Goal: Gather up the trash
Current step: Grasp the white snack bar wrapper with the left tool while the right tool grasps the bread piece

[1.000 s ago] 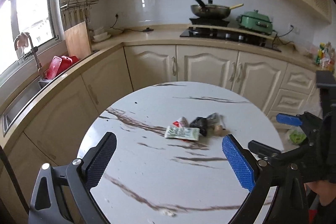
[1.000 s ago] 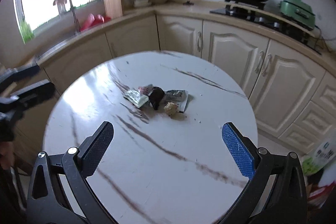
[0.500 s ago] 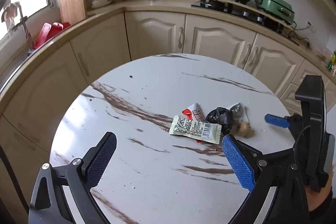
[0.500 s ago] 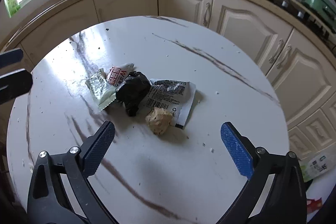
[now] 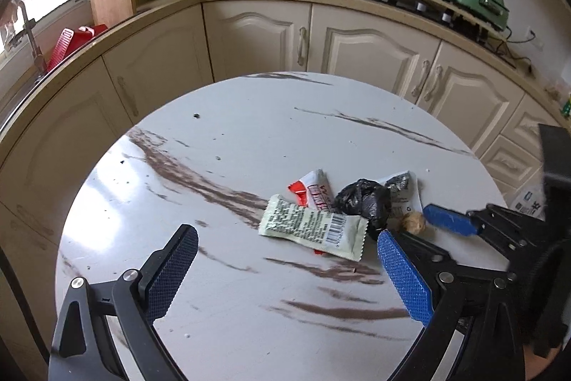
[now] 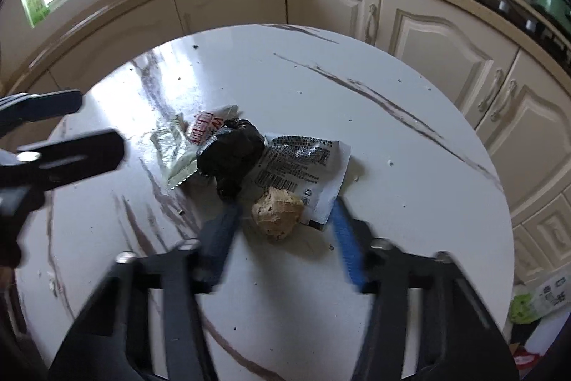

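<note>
Right gripper [image 6: 282, 231] closing around a crumpled beige paper wad [image 6: 277, 214]; its pads are not yet on it.

The wad lies on the round white marble-patterned table [image 6: 392, 166], touching a silver-white printed wrapper [image 6: 303, 163], beside a crumpled black plastic bag [image 6: 230, 156], a red-and-white packet [image 5: 314, 190] and a pale green sachet [image 5: 314, 227]. The left gripper [image 5: 285, 270] hangs spread wide, empty, near the sachet.
</note>
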The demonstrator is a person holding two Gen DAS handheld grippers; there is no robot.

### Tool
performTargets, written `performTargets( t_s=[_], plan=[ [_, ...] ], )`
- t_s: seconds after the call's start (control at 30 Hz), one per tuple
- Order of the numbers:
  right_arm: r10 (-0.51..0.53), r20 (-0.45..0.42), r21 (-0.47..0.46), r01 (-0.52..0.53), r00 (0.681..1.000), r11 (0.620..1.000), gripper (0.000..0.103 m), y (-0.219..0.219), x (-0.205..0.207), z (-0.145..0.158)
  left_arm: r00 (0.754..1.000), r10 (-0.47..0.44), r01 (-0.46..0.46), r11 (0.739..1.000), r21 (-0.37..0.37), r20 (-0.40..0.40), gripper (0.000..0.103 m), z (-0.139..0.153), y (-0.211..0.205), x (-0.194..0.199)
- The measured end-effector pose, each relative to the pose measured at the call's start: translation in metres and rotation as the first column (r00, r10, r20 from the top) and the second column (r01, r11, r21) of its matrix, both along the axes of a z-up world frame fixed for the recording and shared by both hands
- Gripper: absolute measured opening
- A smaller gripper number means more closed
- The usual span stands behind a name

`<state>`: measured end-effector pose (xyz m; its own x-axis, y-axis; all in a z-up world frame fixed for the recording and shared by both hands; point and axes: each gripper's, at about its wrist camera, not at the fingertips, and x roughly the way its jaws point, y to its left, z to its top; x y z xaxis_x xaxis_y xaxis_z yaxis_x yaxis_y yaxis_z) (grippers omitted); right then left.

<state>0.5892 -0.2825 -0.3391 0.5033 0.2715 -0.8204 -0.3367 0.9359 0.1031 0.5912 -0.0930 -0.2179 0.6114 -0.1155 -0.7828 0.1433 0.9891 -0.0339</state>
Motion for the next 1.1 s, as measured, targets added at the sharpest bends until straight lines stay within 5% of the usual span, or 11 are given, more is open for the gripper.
performTargets(
  t_s=[0.27,0.43,0.57,0.93,1.03,1.1],
  plan=[
    [0.009,0.007,0.077,-0.010,1.000,0.997,0.027,-0.020,-0.011,0.007,0.993,0.095,-0.098,0.995,-0.031,-0.070,0.099,-0.030,-0.010,0.036],
    [0.012,0.001,0.108,-0.012,1.000,0.994,0.027,-0.026,-0.015,0.005,0.983,0.158,-0.168,0.978,-0.126,-0.089,0.099,-0.039,0.004,0.053],
    [0.016,-0.009,0.132,-0.015,1.000,0.991,0.027,-0.029,-0.019,0.003,0.975,0.198,-0.207,0.973,-0.100,-0.097,0.097,-0.047,0.007,0.067],
    [0.027,-0.005,0.150,-0.026,1.000,0.988,0.027,-0.029,-0.024,0.004,0.976,0.184,-0.196,0.975,-0.105,-0.114,0.063,-0.059,0.010,0.080],
    [0.029,-0.004,0.156,-0.028,1.000,0.987,0.029,-0.030,-0.024,0.004,0.984,0.156,-0.163,0.983,-0.083,-0.091,0.046,-0.059,0.005,0.071],
    [0.028,0.004,0.154,-0.028,1.000,0.988,0.031,-0.028,-0.025,0.005,0.988,0.123,-0.131,0.987,-0.092,-0.088,0.024,-0.060,0.003,0.064]
  ],
)
